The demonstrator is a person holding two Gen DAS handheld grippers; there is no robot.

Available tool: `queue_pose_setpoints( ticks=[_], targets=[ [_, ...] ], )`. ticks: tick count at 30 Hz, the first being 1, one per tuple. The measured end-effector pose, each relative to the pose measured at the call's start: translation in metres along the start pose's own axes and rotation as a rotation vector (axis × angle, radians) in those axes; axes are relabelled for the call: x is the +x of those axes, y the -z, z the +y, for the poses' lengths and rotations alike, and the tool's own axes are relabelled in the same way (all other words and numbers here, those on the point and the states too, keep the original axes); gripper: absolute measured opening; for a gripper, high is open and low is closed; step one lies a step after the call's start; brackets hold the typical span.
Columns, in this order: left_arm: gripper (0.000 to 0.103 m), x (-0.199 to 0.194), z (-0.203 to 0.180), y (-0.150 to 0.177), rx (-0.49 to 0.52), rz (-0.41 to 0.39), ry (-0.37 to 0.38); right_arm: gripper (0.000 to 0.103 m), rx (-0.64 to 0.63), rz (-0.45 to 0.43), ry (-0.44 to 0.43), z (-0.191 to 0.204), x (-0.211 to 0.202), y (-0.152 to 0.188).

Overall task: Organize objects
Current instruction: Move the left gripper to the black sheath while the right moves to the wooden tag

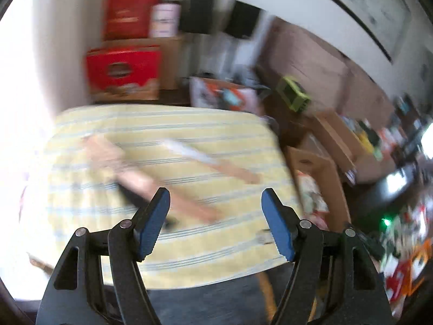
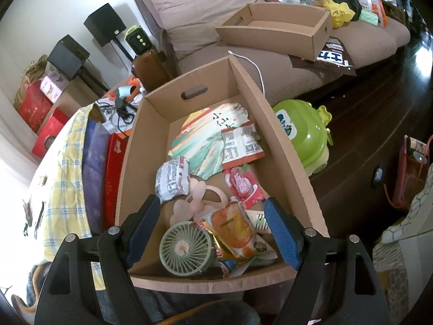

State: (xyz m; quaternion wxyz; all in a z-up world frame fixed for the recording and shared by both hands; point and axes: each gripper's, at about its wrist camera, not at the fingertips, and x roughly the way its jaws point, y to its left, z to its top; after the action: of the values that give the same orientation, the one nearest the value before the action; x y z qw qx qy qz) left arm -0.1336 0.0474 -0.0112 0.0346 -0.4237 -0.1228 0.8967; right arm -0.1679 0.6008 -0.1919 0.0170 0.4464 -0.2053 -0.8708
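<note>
left gripper [image 1: 215, 203] wide, empty, above striped counter [image 1: 167, 243] with blurred long wooden items [image 1: 151, 184]. right gripper [image 2: 212, 211] wide, empty, over cardboard box [image 2: 270, 124] holding green fan [image 2: 186, 249] and snack packets [image 2: 235, 227].

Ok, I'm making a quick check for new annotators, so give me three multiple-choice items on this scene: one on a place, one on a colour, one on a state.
1. Where does the small round fan lie?
A. on the sofa
B. in the near end of the cardboard box
C. on the floor

2. What colour is the round fan?
A. green
B. red
C. black

3. How does the right gripper stand?
A. shut on a snack packet
B. shut and empty
C. open, holding nothing

Key: B, box walls surround the fan; A, its grille is pale green; C, both pads stand apart above the box contents, pressing nothing.
</note>
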Motion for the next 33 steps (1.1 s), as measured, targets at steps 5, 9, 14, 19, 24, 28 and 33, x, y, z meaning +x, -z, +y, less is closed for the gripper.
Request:
queue_pose_setpoints(
  ticks=[5, 9, 14, 19, 24, 28, 33],
  targets=[
    [0.067, -0.043, 0.091, 0.010, -0.121, -0.041, -0.046, 0.082, -0.099, -0.016, 0.042, 0.021, -0.011, -0.004],
    [0.067, -0.043, 0.129, 0.017, -0.162, -0.021, -0.093, 0.087, -0.191, -0.032, 0.055, 0.054, -0.024, -0.005],
    [0.067, -0.020, 0.139, 0.020, -0.217, 0.017, -0.046, 0.088, -0.429, -0.014, -0.038, 0.135, -0.037, 0.008],
    [0.067, 0.003, 0.121, 0.024, -0.167, 0.031, -0.012, 0.097, -0.567, 0.010, -0.098, 0.207, -0.046, 0.020],
    [0.067, 0.021, 0.112, 0.029, -0.155, 0.052, 0.034, 0.101, -0.777, -0.013, -0.196, 0.269, -0.042, 0.044],
    [0.067, 0.028, 0.120, 0.030, -0.133, 0.053, 0.006, 0.102, -0.923, -0.011, -0.141, 0.301, -0.015, 0.059],
    [0.067, 0.044, 0.143, 0.036, -0.177, 0.069, -0.008, 0.102, -0.899, 0.088, -0.152, 0.319, 0.032, 0.057]
  ],
)
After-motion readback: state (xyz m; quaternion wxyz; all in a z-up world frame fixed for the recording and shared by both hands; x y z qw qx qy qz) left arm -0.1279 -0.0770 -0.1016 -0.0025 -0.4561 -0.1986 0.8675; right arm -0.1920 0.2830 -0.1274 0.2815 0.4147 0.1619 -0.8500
